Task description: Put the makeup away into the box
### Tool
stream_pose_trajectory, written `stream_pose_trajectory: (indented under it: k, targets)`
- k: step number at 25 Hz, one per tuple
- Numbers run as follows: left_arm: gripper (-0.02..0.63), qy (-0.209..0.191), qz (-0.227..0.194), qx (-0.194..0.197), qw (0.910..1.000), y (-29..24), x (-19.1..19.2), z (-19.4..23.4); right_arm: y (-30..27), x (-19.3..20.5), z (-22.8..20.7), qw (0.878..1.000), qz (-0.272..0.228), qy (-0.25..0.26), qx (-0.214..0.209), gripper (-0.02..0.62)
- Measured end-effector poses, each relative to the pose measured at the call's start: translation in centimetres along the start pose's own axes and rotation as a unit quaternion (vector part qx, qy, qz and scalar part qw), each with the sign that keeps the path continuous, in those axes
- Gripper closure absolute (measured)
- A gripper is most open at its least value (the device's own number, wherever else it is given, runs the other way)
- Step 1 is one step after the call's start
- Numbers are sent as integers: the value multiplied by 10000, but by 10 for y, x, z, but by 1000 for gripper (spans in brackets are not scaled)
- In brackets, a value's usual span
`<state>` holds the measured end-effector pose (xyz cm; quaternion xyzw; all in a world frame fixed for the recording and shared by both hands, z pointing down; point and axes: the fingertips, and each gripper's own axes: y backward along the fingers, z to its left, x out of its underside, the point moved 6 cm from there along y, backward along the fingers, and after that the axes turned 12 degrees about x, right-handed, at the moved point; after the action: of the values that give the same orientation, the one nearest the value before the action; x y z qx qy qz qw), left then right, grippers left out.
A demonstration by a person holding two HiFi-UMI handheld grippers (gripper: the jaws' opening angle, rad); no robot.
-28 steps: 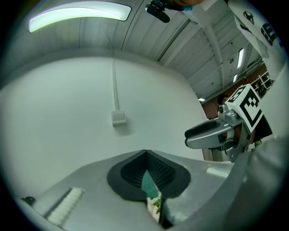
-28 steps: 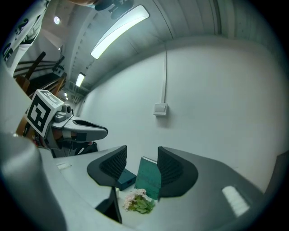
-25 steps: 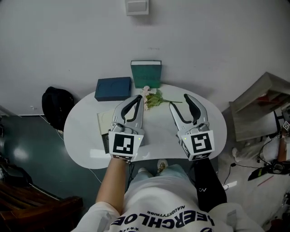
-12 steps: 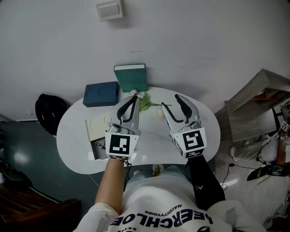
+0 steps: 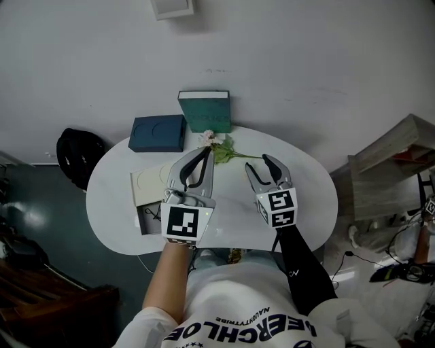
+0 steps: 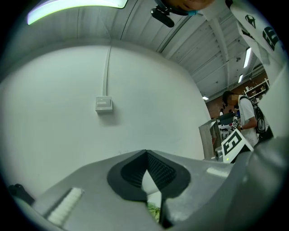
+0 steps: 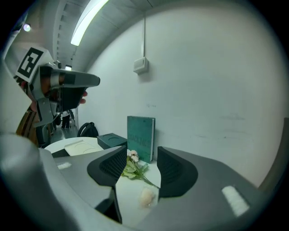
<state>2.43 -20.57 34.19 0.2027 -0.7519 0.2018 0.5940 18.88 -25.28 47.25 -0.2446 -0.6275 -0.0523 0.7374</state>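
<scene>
Left gripper (image 5: 205, 149) closed, empty; right gripper (image 5: 259, 163) jaws apart, empty, above pale item (image 7: 146, 196) on table (image 5: 109, 197) near flower (image 5: 221, 144).

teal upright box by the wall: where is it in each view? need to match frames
Head view: teal box at top centre, on the table's back edge against the wall.
Left gripper view: not in it.
Right gripper view: centre, behind the flower sprig.
Shared landmark: white wall plate, in all three.
</scene>
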Motion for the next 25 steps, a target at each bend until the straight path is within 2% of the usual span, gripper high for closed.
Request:
stream_pose_trajectory:
  k: [9,15,25]
  targets:
    - [601,96,3,-184,9998,-5,7,11,-51,71,-4,9954,960,-27,-10,341]
    - [601,96,29,-191,9998,-10,7,18,-71,117,6,9858,1673,17,-171,330]
    - [601,81,139,-266,9995,-8,13,23,-79,132,7,9824,1851,-94,-230,331]
